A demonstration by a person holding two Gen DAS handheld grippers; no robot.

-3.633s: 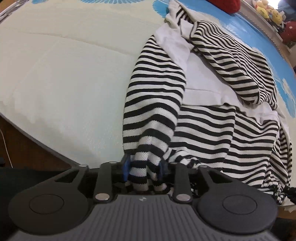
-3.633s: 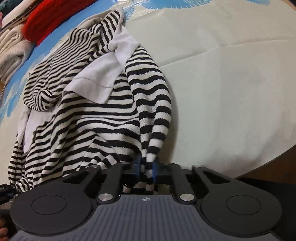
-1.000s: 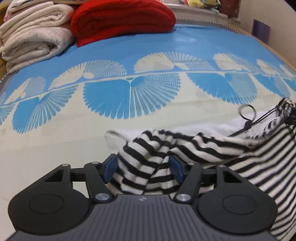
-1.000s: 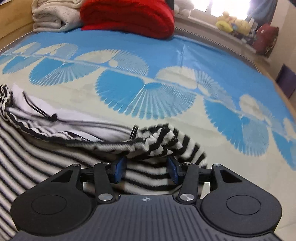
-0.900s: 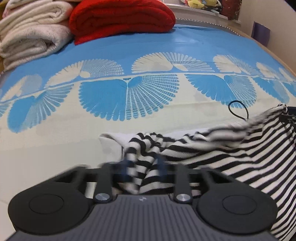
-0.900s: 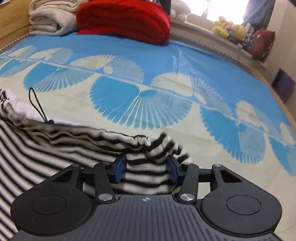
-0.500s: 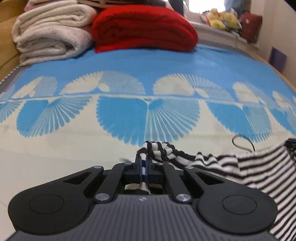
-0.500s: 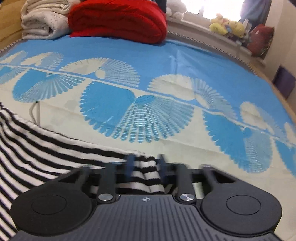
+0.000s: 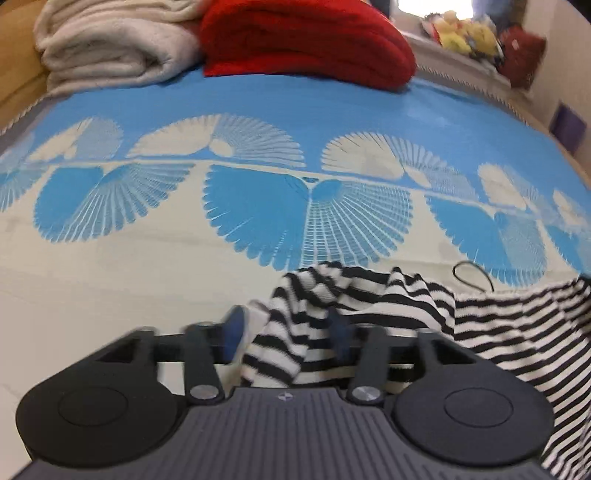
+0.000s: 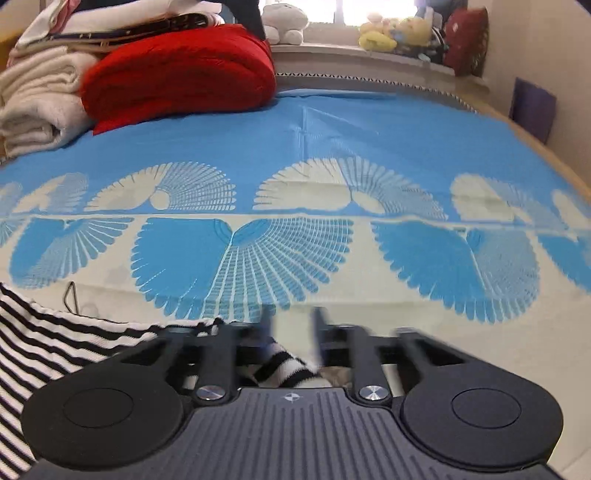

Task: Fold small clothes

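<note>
One striped garment (image 9: 369, 306), black and white, lies on one bed (image 9: 110, 295) covered by a blue and cream sheet with fan patterns. One thin black cord loop (image 9: 472, 271) shows beside the garment's edge. Two claws are in view, one per camera: the left claw (image 9: 286, 330) and the right claw (image 10: 291, 328), each with two fingers standing apart and striped cloth between them. At the head of the bed sits one folded red blanket (image 10: 177, 70) and one stack of cream blankets (image 9: 110, 40); the number of layers in it cannot be told. On the window ledge are several soft toys (image 10: 384, 33), too blurred to count exactly. One purple object (image 10: 532, 107) stands by the wall.
</note>
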